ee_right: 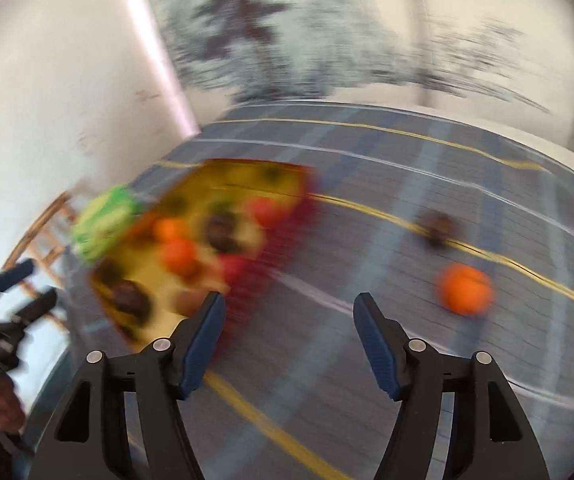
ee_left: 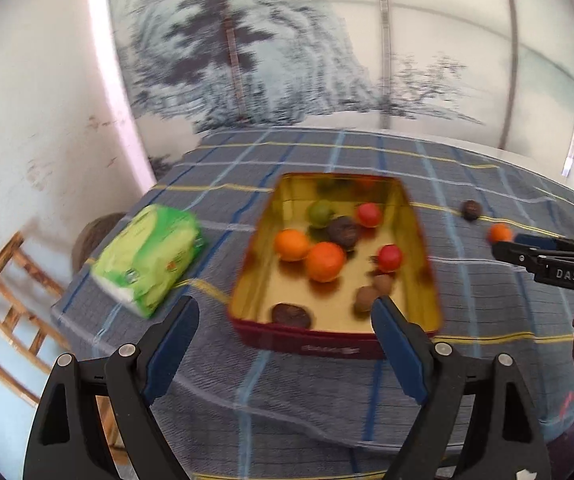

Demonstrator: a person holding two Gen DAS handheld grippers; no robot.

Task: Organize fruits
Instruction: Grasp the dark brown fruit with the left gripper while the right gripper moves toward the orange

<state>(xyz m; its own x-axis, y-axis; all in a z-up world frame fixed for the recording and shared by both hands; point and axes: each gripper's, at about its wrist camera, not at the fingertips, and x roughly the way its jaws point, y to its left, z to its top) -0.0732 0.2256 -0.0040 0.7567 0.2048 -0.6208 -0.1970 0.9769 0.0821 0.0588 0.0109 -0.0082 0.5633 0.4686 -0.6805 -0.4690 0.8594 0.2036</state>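
Most of the job looks done. The tin [ee_left: 339,322] on the plaid-covered counter [ee_left: 487,304] already holds a green fruit [ee_left: 320,213], two red ones, two oranges and several dark brown pieces. Two pieces are left outside it, at the tin's three o'clock: an orange [ee_right: 465,289] and, just beyond it toward twelve o'clock, a dark brown fruit [ee_right: 439,227], near each other but apart. A green packet [ee_left: 149,258] lies at the tin's nine o'clock and seems no part of the sorting.

The left tool [ee_left: 285,320] hangs at the tin's six o'clock edge, angled down, jaws wide and empty. The right tool [ee_right: 289,312] points down at bare cloth with the orange at its two o'clock; its view is smeared, its jaws part-open with nothing between them.
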